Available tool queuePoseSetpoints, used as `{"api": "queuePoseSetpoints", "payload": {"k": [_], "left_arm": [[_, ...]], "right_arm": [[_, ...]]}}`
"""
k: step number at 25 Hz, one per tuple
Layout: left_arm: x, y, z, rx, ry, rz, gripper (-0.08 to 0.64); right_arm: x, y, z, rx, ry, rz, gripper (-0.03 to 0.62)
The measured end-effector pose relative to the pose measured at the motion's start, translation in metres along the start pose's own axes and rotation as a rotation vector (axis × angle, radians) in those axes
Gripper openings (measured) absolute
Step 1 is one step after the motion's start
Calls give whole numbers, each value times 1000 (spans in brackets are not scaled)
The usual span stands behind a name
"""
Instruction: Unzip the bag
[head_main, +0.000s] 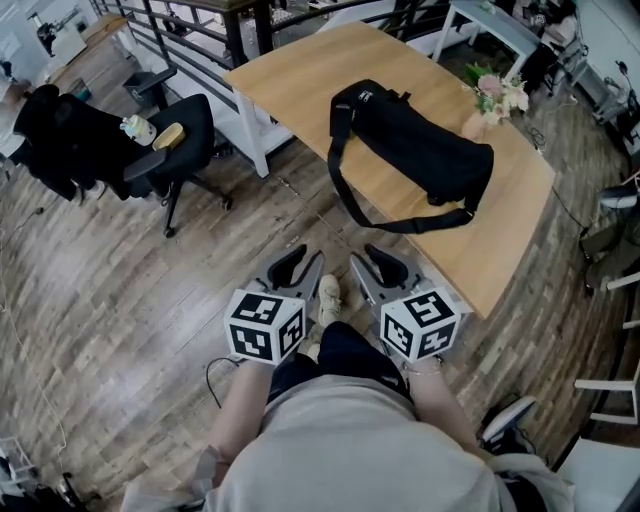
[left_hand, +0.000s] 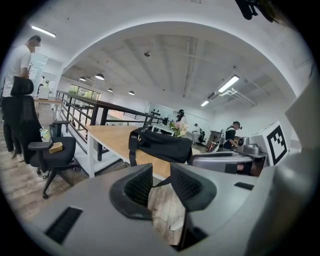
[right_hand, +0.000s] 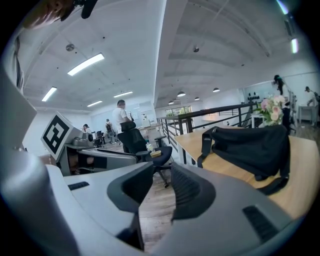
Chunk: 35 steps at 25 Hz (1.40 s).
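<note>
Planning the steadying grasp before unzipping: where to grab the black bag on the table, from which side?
Likely the bag at its left end, where the strap anchors: a narrow edge jaws can pinch. Come in level from the near edge of the table, over the hanging strap loop. Zipper pull not discernible. The left gripper and right gripper are open, empty, short of it.

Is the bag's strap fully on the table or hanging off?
Hanging off: the strap loops past the table edge, over the floor.
</note>
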<state>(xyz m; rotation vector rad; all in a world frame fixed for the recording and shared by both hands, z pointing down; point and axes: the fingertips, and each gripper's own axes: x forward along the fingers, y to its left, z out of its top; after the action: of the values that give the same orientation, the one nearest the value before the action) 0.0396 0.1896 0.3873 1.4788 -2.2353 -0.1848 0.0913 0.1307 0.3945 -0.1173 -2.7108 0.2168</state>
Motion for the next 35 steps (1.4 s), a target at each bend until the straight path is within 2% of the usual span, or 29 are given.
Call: {"api": "queuePoseSetpoints", "payload": {"k": [6, 14, 20, 27, 35], "left_arm": [[41, 22, 20, 21, -6, -5, 120], [123, 45, 76, 45, -11, -28, 120], [176, 63, 98, 55, -1, -25, 120], [224, 72, 108, 55, 28, -37, 120], [258, 76, 103, 48, 87, -58, 120]], "right_arm": [[31, -36, 16, 11, -31, -18, 106], [81, -107, 73, 1, -64, -36, 106], [116, -152, 98, 2, -79, -33, 106], [136, -193, 106, 31, -82, -40, 106], [145, -216, 104, 53, -64, -60, 106]]}}
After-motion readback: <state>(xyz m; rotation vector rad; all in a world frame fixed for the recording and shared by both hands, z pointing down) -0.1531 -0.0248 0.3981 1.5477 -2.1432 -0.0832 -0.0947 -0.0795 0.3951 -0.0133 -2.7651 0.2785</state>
